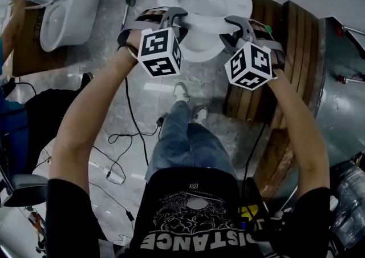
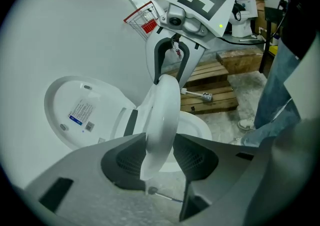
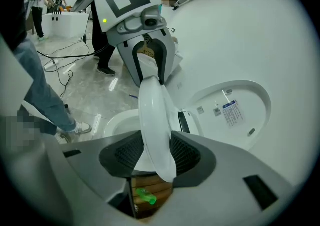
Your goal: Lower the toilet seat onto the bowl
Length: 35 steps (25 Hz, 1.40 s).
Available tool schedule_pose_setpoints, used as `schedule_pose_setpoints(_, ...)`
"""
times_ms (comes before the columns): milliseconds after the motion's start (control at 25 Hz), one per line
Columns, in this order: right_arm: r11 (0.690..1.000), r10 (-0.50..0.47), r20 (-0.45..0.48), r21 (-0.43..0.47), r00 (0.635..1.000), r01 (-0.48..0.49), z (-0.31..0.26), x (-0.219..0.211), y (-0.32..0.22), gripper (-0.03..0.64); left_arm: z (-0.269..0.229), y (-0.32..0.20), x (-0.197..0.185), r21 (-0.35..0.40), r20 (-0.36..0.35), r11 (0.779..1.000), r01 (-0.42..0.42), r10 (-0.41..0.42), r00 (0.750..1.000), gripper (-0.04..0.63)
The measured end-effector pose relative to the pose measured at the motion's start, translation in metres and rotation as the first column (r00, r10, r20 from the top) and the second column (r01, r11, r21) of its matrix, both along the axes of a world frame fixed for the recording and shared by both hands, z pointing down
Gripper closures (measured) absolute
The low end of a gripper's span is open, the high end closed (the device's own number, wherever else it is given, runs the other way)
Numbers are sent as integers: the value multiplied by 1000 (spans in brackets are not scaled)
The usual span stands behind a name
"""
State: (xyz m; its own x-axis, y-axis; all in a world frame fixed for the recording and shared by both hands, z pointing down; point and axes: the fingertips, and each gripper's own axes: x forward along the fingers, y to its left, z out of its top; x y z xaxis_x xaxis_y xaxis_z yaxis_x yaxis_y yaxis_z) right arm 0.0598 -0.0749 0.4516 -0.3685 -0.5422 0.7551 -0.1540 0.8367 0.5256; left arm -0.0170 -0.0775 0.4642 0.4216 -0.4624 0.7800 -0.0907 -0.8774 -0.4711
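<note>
Left hand-held gripper [image 2: 160, 157] & right hand-held gripper [image 3: 156, 155] each pinch the toilet seat [image 2: 162, 120] at its rim, seat tilted above the bowl [image 2: 197, 125], lid [image 2: 80, 110] up: looks like stiff, slick plastic, prob. light, hinged, so hold the rim firmly.

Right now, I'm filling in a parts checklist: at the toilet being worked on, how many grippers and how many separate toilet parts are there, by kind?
grippers: 2 (left gripper, right gripper)
toilet seat: 1
toilet lid: 1
toilet bowl: 1
total: 5
</note>
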Motion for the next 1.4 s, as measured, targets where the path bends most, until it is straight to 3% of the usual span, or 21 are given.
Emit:
schedule_pose_setpoints(880, 995, -103, -94, -4, 990, 103, 108, -3, 49, 407, 103, 49, -2, 62, 73, 996, -68, 64, 995, 402)
schedule_pose_setpoints(1200, 992, -121, -124, -61, 985, 115, 154, -4, 68, 396, 147, 69, -4, 21, 108, 994, -108, 105, 989, 400)
schedule_pose_setpoints(1400, 987, -151, -156, -83, 976, 139, 180, -4, 75, 397, 178, 72, -10, 48, 164, 992, -114, 105, 981, 400)
